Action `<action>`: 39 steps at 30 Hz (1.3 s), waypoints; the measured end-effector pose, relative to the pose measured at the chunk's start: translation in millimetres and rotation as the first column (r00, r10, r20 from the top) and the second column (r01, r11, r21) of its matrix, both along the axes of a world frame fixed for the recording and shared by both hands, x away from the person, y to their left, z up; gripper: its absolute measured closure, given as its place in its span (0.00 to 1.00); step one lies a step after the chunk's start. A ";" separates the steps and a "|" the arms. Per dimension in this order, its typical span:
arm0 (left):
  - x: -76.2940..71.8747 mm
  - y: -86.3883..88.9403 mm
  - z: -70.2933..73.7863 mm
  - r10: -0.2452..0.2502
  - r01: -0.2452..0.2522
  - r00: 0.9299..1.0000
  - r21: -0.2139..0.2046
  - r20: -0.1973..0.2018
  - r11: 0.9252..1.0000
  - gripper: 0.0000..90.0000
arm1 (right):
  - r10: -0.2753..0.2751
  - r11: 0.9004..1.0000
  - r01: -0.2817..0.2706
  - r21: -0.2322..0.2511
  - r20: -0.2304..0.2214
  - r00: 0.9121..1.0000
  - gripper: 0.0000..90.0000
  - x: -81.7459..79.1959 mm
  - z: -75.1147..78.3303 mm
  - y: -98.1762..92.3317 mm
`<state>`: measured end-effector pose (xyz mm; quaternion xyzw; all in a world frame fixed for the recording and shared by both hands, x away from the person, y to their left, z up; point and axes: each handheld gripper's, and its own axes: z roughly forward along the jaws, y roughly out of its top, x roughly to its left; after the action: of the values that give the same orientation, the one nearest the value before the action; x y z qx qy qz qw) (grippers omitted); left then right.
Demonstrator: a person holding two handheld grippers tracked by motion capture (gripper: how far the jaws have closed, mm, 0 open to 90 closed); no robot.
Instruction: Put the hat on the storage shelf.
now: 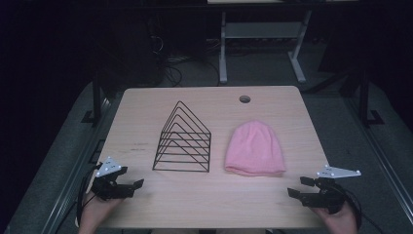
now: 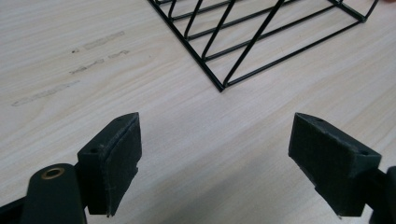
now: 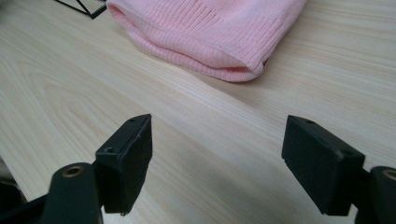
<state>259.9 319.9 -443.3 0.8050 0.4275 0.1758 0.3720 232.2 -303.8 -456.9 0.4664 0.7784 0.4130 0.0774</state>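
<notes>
- Nearest, the left gripper [image 1: 127, 186] and right gripper [image 1: 300, 187] rest low at the desk's [image 1: 146, 105] front corners, fingers spread wide and holding nothing, probably ready to reach inward.
- The left gripper view puts a corner of the black wire rack [image 2: 261, 37] just ahead of its fingers [image 2: 114, 161]; the right gripper view faces the pink beanie's [image 3: 210, 32] folded brim.
- From the high view, the rack [image 1: 182, 141] stands mid-desk with the beanie [image 1: 255, 150] flat just beside it, apart; this spacing is what the close views miss.
- Farthest, a cable hole [image 1: 245, 99] marks the desk's back edge.
</notes>
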 end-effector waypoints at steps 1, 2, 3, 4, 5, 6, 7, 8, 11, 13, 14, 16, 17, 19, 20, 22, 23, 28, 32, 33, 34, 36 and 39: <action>0.0 0.0 0.0 0.000 0.000 1.000 0.000 0.000 1.000 0.19 | 0.000 1.000 0.000 0.000 0.000 1.000 0.26 0.0 0.0 0.0; 0.3 -0.1 -0.1 -0.001 0.001 1.000 0.000 -0.001 1.000 0.19 | 0.001 1.000 -0.001 0.000 0.002 1.000 0.26 1.0 0.1 0.7; 0.1 0.0 -0.3 -0.002 0.002 1.000 0.005 -0.003 1.000 0.19 | 0.002 1.000 -0.002 0.000 0.004 1.000 0.25 1.2 0.4 0.8; 0.1 0.0 -0.3 -0.002 0.002 1.000 0.005 -0.003 1.000 0.19 | 0.003 1.000 -0.003 0.000 0.005 1.000 0.25 1.3 0.5 1.0; -0.6 0.5 -0.5 -0.002 0.002 1.000 0.004 -0.004 1.000 0.19 | 0.003 1.000 -0.003 0.000 0.005 1.000 0.25 1.3 0.5 1.0; -1.3 0.7 -1.0 0.000 0.000 1.000 -0.001 -0.002 1.000 0.19 | 0.002 1.000 -0.002 0.004 0.000 1.000 0.24 1.7 0.7 1.3; -1.5 1.0 -1.4 0.000 0.000 1.000 -0.004 -0.005 1.000 0.19 | 0.003 1.000 -0.003 0.007 -0.008 1.000 0.24 2.3 1.2 1.6; -1.1 1.8 -1.6 -0.002 0.002 1.000 -0.001 -0.004 1.000 0.19 | 0.004 1.000 -0.004 0.005 -0.017 1.000 0.23 3.2 1.9 2.1; -0.7 3.2 -1.3 0.006 -0.006 1.000 -0.011 -0.003 1.000 0.19 | 0.025 1.000 -0.025 0.013 -0.017 1.000 0.23 7.7 4.8 3.2; -0.4 4.2 -1.4 0.005 -0.005 1.000 -0.009 -0.006 1.000 0.19 | 0.030 1.000 -0.030 0.009 -0.026 0.999 0.23 11.3 7.1 4.4; -0.5 4.2 -1.6 0.006 -0.006 1.000 -0.013 -0.008 1.000 0.19 | 0.035 0.999 -0.035 0.007 -0.027 0.999 0.23 12.7 7.9 4.6; -0.3 4.3 -1.9 0.008 -0.008 1.000 -0.018 -0.010 1.000 0.19 | 0.037 0.999 -0.037 0.008 -0.029 0.999 0.22 18.0 11.0 4.2; 0.0 4.3 -2.1 0.009 -0.009 1.000 -0.020 -0.009 1.000 0.19 | 0.037 0.999 -0.037 0.008 -0.029 0.999 0.22 18.0 11.0 4.2; 0.3 4.6 -1.8 0.008 -0.008 1.000 -0.024 -0.009 1.000 0.19 | 0.038 0.999 -0.037 0.011 -0.035 0.999 0.22 21.6 12.9 3.5; 0.4 5.0 -1.4 0.010 -0.010 1.000 -0.027 -0.008 1.000 0.19 | 0.035 0.999 -0.034 0.009 -0.051 0.998 0.22 25.3 16.3 3.9; 0.4 5.3 -1.4 0.012 -0.012 1.000 -0.028 -0.010 1.000 0.19 | 0.038 0.999 -0.037 0.009 -0.052 0.998 0.21 29.6 19.7 4.2; 0.6 5.7 -1.4 0.012 -0.012 1.000 -0.028 -0.011 1.000 0.19 | 0.038 0.999 -0.037 0.009 -0.052 0.998 0.21 29.6 19.7 4.2; 0.1 7.6 -0.8 0.017 -0.018 1.000 -0.028 -0.005 0.999 0.19 | 0.074 0.997 -0.075 -0.015 -0.058 0.996 0.20 50.7 31.4 12.4; 0.5 7.6 -0.7 0.019 -0.019 1.000 -0.029 -0.003 0.999 0.19 | 0.089 0.996 -0.091 -0.022 -0.075 0.993 0.20 65.7 37.9 18.4; 0.4 7.6 -0.1 0.020 -0.020 1.000 -0.029 -0.006 0.999 0.19 | 0.089 0.996 -0.091 -0.022 -0.075 0.993 0.20 65.7 37.9 18.4; 0.2 7.6 0.1 0.021 -0.021 1.000 -0.034 -0.001 0.999 0.19 | 0.091 0.995 -0.093 -0.025 -0.086 0.992 0.20 72.5 40.7 20.6; 0.0 7.7 0.1 0.021 -0.021 1.000 -0.036 0.000 0.999 0.19 | 0.097 0.995 -0.099 -0.026 -0.089 0.991 0.20 76.2 42.2 21.8; 0.0 6.6 -0.6 0.017 -0.017 1.000 -0.035 -0.004 0.999 0.19 | 0.095 0.994 -0.100 -0.037 -0.106 0.990 0.20 87.7 48.8 25.7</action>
<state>259.9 326.6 -443.9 0.7950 0.4379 0.1702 0.3837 319.9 -278.2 -408.1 0.4470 0.8117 0.3751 0.0263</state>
